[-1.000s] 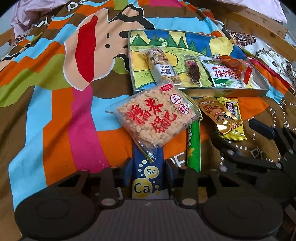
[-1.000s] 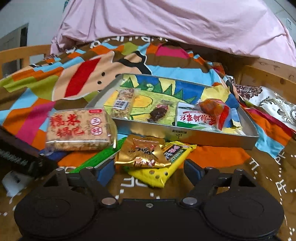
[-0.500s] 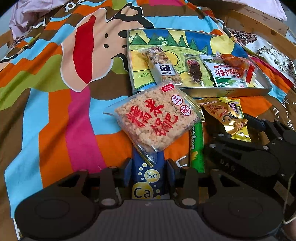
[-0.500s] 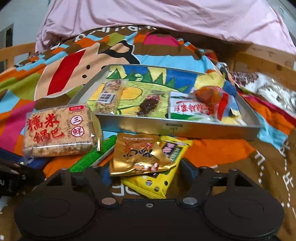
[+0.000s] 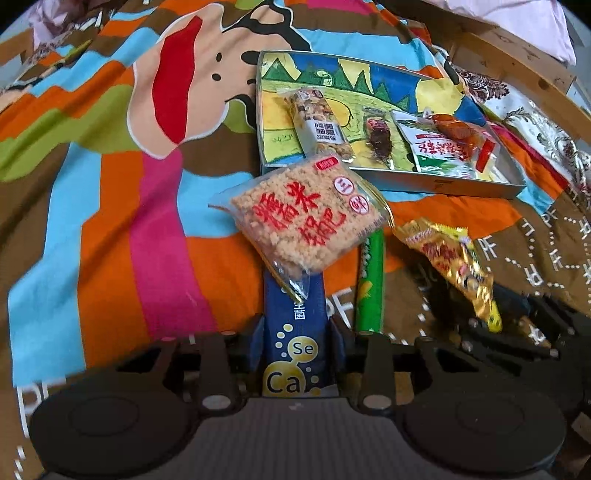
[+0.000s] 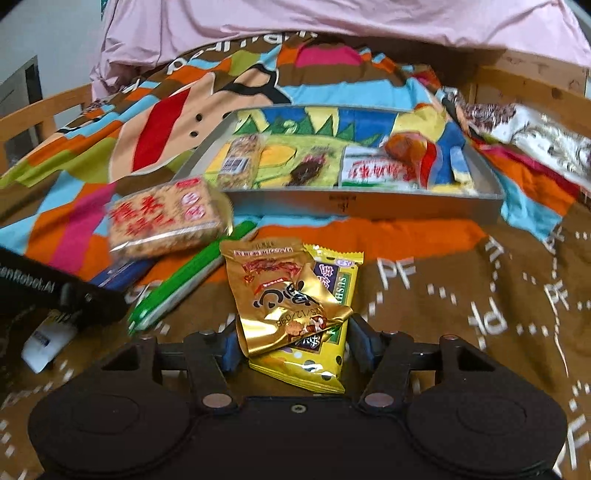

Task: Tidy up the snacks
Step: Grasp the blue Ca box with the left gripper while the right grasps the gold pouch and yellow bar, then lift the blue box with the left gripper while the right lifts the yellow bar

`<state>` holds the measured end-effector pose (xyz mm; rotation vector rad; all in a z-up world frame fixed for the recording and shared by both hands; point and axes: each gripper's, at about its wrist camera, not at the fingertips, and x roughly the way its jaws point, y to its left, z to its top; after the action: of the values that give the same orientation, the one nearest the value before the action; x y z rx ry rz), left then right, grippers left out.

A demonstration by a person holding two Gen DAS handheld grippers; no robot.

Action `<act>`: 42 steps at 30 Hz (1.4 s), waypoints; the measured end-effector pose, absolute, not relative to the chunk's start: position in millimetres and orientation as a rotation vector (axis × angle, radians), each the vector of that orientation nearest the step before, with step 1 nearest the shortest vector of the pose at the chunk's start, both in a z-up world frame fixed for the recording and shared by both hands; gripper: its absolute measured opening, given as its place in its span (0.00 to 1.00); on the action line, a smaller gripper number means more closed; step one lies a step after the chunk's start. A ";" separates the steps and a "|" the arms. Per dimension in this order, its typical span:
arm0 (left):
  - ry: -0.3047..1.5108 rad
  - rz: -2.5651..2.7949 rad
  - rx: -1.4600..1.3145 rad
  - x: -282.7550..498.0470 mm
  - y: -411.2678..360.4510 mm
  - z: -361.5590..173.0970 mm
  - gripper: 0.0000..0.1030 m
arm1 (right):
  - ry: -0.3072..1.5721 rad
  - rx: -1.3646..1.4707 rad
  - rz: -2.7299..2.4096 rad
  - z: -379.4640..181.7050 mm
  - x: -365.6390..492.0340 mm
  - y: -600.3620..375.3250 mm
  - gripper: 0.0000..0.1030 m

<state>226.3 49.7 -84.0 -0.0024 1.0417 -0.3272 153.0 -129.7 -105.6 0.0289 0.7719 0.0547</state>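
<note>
My left gripper (image 5: 295, 332) is shut on a blue stick packet (image 5: 293, 325) marked Se and Ca. A rice cracker pack (image 5: 306, 218) with red characters rests on the packet's far end. My right gripper (image 6: 295, 343) is shut on a gold packet (image 6: 284, 291) and a yellow packet (image 6: 325, 332) stacked together, lifted off the blanket; they also show in the left wrist view (image 5: 454, 266). A green stick packet (image 5: 369, 280) lies between the two grippers. The metal tray (image 6: 369, 201) beyond holds a nut bar (image 6: 238, 160), a dark snack (image 6: 306, 168), a white-green pouch (image 6: 376, 171) and an orange snack (image 6: 410, 146).
Everything lies on a colourful cartoon blanket (image 5: 110, 184) on a bed. A pink duvet (image 6: 332, 22) is bunched at the far end. Wooden bed rails (image 6: 48, 110) run along both sides. A patterned cloth (image 6: 535, 136) lies right of the tray.
My right gripper closed on the gold and yellow packets and raised them. My left gripper stayed shut on the blue packet and lifted it slightly, with the rice cracker pack on top.
</note>
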 end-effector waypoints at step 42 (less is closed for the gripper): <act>1.078 -0.447 -0.132 186.9 40.9 -73.8 0.36 | 0.701 -0.592 0.061 -105.7 81.3 -99.3 0.51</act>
<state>186.9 40.9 -73.8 -0.1320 1.0777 -0.4474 81.3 -99.3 -105.7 -0.5918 0.7008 0.0613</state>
